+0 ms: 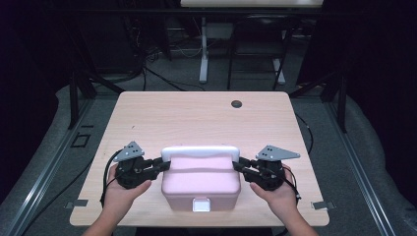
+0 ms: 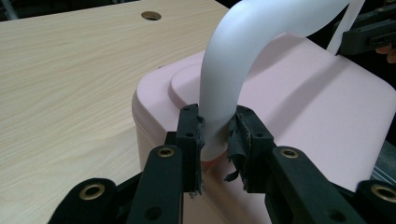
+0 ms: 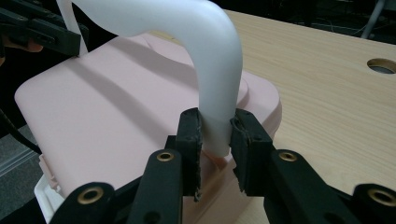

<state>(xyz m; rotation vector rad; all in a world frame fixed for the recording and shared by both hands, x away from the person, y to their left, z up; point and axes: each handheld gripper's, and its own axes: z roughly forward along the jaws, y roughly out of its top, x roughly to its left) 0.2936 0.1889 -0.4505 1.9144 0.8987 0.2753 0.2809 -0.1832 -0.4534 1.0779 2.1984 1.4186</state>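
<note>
I have the left gripper (image 2: 215, 133) with its jaws pinching the left leg of the white handle (image 2: 243, 42), low down where the leg meets the pink box (image 2: 299, 107). The right gripper (image 3: 215, 133) has its jaws pinching the right leg of the same handle in the same way. In the high view the handle arches across the lid from side to side, standing upright. The box sits at the near middle of the counter (image 1: 196, 113), with a white latch (image 1: 200, 204) on its near face. A hand (image 1: 120, 189) holds each gripper. A dark round hole (image 1: 236, 103) lies near the counter's far edge.
</note>
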